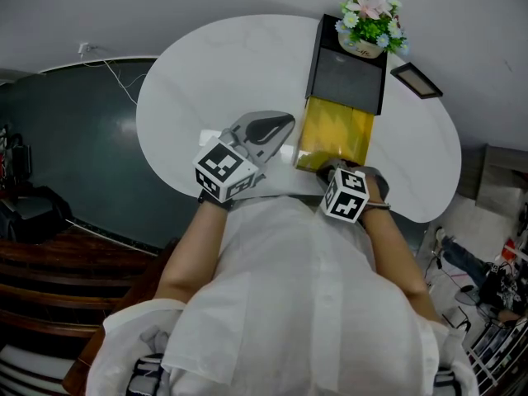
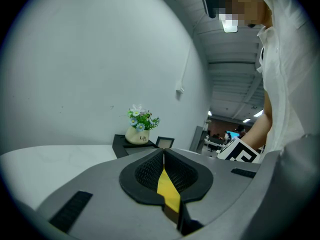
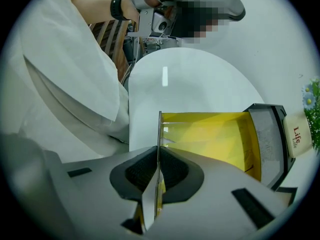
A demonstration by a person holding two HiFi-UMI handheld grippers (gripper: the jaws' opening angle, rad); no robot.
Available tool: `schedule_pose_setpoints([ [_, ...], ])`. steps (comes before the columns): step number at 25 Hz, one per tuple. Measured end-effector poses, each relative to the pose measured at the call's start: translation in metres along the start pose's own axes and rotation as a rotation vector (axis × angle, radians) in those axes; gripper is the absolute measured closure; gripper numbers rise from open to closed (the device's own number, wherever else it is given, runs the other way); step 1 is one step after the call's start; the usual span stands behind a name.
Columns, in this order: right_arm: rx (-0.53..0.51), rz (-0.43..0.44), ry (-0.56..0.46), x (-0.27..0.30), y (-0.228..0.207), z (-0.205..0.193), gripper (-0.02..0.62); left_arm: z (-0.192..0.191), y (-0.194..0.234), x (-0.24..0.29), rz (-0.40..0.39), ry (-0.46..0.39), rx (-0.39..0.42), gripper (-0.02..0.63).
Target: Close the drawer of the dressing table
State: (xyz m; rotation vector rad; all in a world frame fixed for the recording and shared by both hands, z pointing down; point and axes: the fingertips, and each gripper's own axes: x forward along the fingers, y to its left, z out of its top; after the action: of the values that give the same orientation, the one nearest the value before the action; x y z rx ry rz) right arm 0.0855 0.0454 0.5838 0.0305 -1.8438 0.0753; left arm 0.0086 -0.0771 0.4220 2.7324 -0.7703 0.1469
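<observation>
A small black dressing table box (image 1: 346,77) stands on the white oval table (image 1: 206,64), and its clear yellow drawer (image 1: 337,130) is pulled out toward me. My right gripper (image 1: 332,170) points steeply down at the drawer's near end. In the right gripper view its jaws (image 3: 159,156) are shut on the thin upright front wall (image 3: 160,126) of the drawer (image 3: 215,134), which looks empty inside. Left of the drawer, my left gripper (image 1: 276,126) hovers over the tabletop. Its jaws (image 2: 163,156) are shut with nothing held.
A pot of flowers (image 1: 370,25) sits on top of the black box. A small dark picture frame (image 1: 416,79) lies to the box's right. A grey wall runs behind the table. Dark floor and a cable are at the left, and the table's near edge is against my body.
</observation>
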Motion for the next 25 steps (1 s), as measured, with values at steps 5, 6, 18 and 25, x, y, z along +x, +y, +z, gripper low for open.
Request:
schedule_pose_setpoints([
  [5, 0.005, -0.001, -0.007, -0.007, -0.002, 0.002, 0.575, -0.001, 0.000, -0.001, 0.002, -0.001, -0.001, 0.588],
  [6, 0.007, -0.004, -0.008, -0.007, -0.002, 0.002, 0.574, -0.001, 0.000, -0.002, 0.003, -0.002, -0.002, 0.588],
  [18, 0.017, -0.035, -0.015, -0.012, -0.012, 0.001, 0.574, 0.002, 0.000, -0.002, 0.004, 0.000, 0.005, 0.588],
  [25, 0.020, -0.069, -0.016, -0.017, -0.025, 0.001, 0.574, 0.001, -0.001, -0.004, 0.006, 0.000, 0.006, 0.588],
])
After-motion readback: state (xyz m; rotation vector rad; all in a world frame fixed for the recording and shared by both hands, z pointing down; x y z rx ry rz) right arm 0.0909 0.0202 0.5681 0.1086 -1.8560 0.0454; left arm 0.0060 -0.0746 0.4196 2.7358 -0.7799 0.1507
